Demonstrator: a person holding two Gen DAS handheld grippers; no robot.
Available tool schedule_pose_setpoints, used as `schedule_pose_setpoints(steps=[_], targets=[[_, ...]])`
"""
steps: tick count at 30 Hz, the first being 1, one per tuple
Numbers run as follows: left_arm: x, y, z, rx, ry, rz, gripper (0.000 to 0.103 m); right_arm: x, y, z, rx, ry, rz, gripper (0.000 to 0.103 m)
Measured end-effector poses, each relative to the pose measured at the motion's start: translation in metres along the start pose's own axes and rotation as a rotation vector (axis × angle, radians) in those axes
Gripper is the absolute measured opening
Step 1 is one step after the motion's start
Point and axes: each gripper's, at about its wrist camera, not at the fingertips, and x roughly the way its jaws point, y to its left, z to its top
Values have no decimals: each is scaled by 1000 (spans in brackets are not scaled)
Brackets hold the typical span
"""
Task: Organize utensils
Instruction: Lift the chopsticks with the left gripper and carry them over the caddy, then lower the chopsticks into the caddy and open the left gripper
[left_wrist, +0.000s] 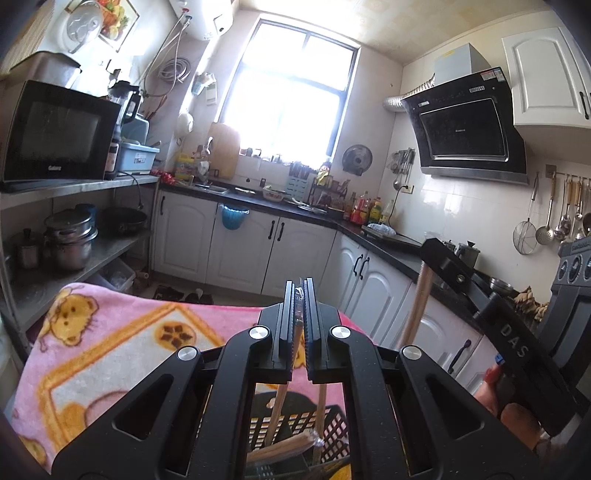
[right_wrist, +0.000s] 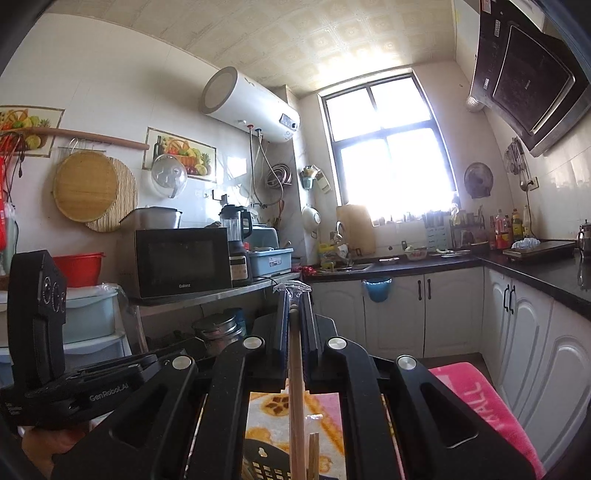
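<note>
My left gripper (left_wrist: 299, 291) is shut on a plastic-wrapped pair of wooden chopsticks (left_wrist: 295, 332), which hangs down toward a black slotted basket (left_wrist: 295, 421) on the pink blanket (left_wrist: 110, 343). More wrapped chopsticks (left_wrist: 284, 446) lie in the basket. My right gripper (right_wrist: 294, 301) is shut on a long wooden utensil handle (right_wrist: 296, 387), wrapped in clear plastic at its top, also above the basket (right_wrist: 258, 465). In the left wrist view the right gripper (left_wrist: 443, 258) appears at the right, holding that wooden handle (left_wrist: 419, 302).
Pink cartoon blanket (right_wrist: 480, 398) covers the table. A steel shelf with a microwave (left_wrist: 55, 136) and pots (left_wrist: 70, 236) stands left. White cabinets (left_wrist: 240, 251) and a dark counter (left_wrist: 388, 247) run along the back and right. Ladles (left_wrist: 550, 221) hang on the wall.
</note>
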Motion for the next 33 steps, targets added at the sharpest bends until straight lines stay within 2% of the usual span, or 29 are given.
schedule_pose_setpoints(steps=[23, 33], targets=[[-2, 18, -38, -36, 62, -7, 2, 20, 12, -51, 10, 92, 6, 7], [-5, 24, -45, -59, 86, 0, 2, 9, 3, -62, 41, 143, -11, 20]])
